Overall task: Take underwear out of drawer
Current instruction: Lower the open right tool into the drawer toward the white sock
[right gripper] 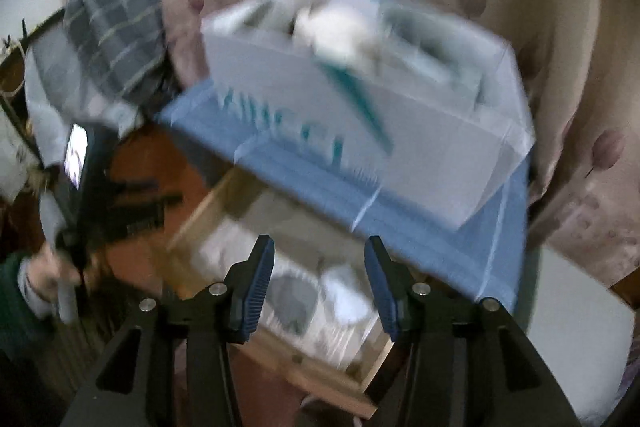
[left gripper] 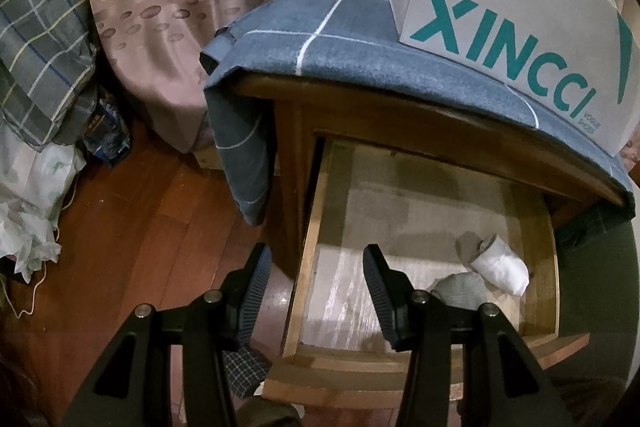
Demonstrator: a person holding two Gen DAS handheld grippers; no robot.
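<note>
Bedding in a leaf print (left gripper: 168,27) filled the background, and in front of it stood a wooden nightstand (left gripper: 292,131) under a blue checked cloth (left gripper: 344,39), probably laid there to protect its top. A white shoe box (left gripper: 508,7) with teal lettering sat on the cloth; in the blurred right wrist view some pale fabric seemed to lie in its open top, though what it was could not be told. The drawer (left gripper: 310,247) beneath was pulled well out, so its paper-lined floor lay open to reach. Near its front right corner lay the underwear: a white rolled piece (left gripper: 502,269) and a grey one (left gripper: 456,285) touching it, both still inside.

The left hand-held gripper (left gripper: 316,291) hung over the drawer's left wall, jaws moderately apart and empty, seemingly parked clear of the work. The right hand-held gripper (right gripper: 320,279) pointed steeply down at the drawer with the two pieces showing between its fingers but below them, untouched; its jaws stood moderately apart and held nothing, likely opened ready for the next pick. The white roll looked the easier target.
</note>
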